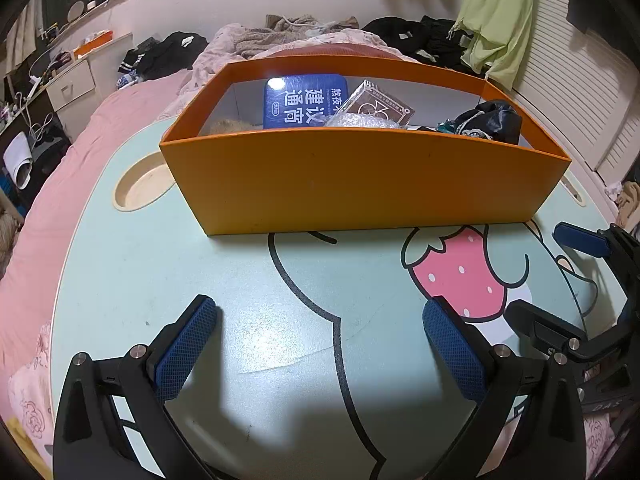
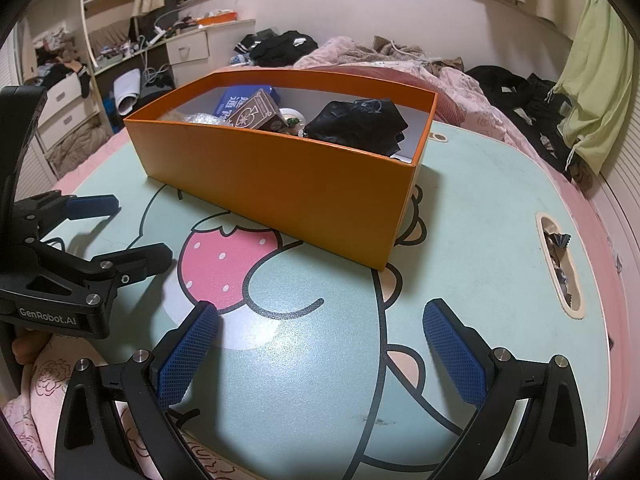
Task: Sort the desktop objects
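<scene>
While both tongs point(image 1: 320, 344) point(image 2: 320, 344) gape, glossy orange cardboard box point(image 1: 360, 184), mesh-textured blue pads point(image 1: 184, 356).

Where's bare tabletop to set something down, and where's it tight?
Free: the tabletop between the orange box and both open grippers (left gripper, right gripper), over the strawberry print. Also right of the box, up to the handle slot. Crowded: inside the box.

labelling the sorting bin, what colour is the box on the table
Orange outside, with a white lining, on the mint table; the box shows best in the left wrist view.
</scene>
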`<state>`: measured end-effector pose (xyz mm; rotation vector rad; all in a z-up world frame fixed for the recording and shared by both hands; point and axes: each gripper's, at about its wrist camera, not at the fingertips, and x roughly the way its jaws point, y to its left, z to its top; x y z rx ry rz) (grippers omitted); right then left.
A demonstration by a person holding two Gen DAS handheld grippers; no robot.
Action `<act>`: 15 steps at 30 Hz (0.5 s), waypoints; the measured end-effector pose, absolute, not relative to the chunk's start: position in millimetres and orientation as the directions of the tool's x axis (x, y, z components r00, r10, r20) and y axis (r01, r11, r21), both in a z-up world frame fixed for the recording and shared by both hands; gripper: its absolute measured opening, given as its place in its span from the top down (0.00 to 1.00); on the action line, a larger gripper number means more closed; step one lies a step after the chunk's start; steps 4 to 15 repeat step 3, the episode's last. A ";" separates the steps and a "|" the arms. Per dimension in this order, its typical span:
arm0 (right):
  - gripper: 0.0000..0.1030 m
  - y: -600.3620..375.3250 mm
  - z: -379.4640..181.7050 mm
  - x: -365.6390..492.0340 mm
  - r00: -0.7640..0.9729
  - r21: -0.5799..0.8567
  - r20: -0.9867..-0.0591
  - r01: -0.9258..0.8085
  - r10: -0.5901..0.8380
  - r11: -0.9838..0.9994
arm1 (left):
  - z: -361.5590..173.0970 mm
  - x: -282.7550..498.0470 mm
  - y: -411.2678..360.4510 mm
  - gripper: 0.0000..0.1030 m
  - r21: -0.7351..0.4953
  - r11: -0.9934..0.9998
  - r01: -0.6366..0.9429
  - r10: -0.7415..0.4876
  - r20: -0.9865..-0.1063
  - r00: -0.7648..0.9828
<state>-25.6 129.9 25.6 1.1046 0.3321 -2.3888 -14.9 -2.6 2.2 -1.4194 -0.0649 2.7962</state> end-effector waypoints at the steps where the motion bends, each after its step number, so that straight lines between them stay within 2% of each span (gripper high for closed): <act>1: 0.00 130.6 25.1 -24.9 -0.556 -0.017 -0.765 0.521 -0.325 -0.853 | 2.3 -14.4 -2.3 0.00 -0.040 -0.999 0.012 0.025 -0.806 -0.592; 15: 0.00 130.8 24.9 -24.7 -0.556 -0.017 -0.765 0.521 -0.325 -0.853 | 3.6 -15.1 -1.9 0.00 -0.040 -0.999 0.011 0.026 -0.806 -0.592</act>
